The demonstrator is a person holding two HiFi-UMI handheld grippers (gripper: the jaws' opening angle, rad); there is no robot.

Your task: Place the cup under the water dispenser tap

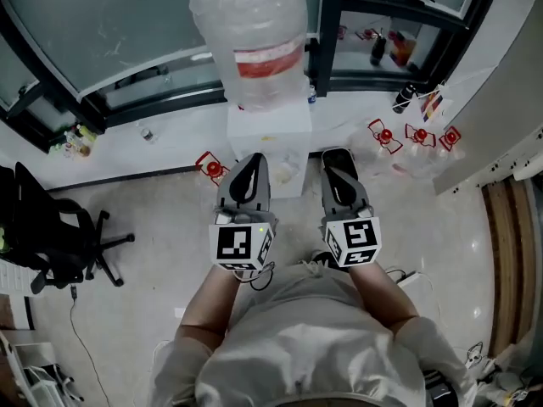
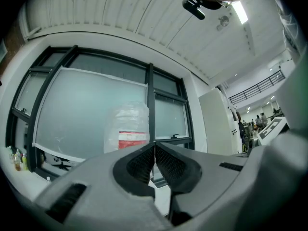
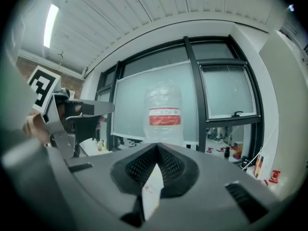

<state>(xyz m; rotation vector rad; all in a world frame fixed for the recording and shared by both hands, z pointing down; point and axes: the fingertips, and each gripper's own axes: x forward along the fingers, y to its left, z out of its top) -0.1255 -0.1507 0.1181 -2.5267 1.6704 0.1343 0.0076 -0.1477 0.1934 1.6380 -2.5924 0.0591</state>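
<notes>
Both grippers hang side by side in front of the water dispenser (image 1: 267, 130), which has the big bottle (image 1: 254, 32) sitting on top. The left gripper (image 1: 253, 163) has its jaws pressed together with nothing between them. The right gripper (image 1: 338, 156) is tip-to-tip too, and only white dispenser shows through the gap lower down. The cup (image 1: 285, 171) might be that pale blob in the dispenser's front recess, but it's too washed out to call.
</notes>
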